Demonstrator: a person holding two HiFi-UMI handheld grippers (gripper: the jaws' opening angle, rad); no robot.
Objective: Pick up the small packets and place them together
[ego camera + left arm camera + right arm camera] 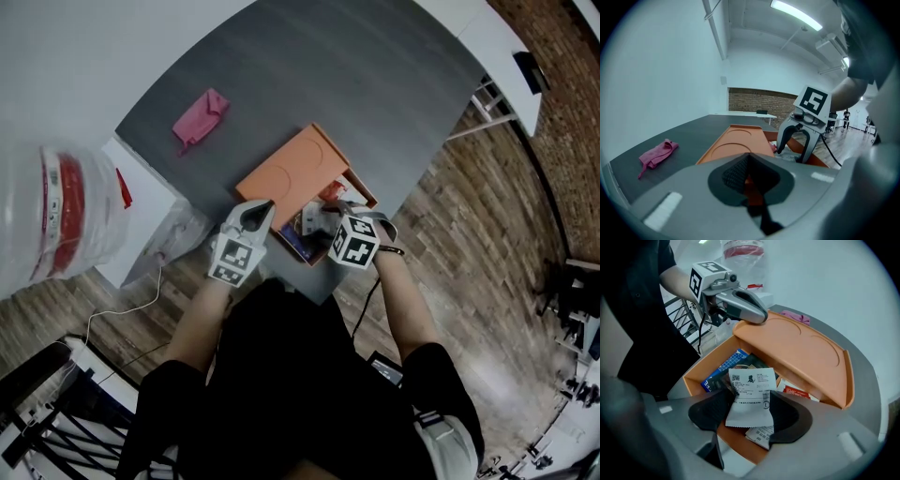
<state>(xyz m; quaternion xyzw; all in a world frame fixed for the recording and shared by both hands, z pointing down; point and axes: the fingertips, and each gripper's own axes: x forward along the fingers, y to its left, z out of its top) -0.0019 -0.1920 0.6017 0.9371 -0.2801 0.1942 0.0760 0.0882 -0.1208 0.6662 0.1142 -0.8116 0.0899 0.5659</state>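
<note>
Okay so, closest in: the right gripper (pixel 750 403) has its jaws pinched on a white packet (pixel 750 386), with the pads on its two long edges. The packet's long axis runs along the jaws. Its printed end points away toward the lid and its zigzag-cut end points back at the gripper. It's held just above the open part of the orange box (pixel 693 378).

Down in the box there's a second white packet (pixel 759 434) under the held one. A blue packet (pixel 719 371) lies by the left wall and a red-and-white packet (pixel 798 392) peeks out from under the lid.

The lid (pixel 801 352) is raised and tilted over the far part of the box. The left gripper (pixel 758 316) has its jaws closed on the lid's near corner, and a sliver of orange shows in the slit between them.

The box sits at the near edge of the dark grey table (pixel 375 84). Farther back a pink cloth (pixel 200 117) lies well apart from it.
</note>
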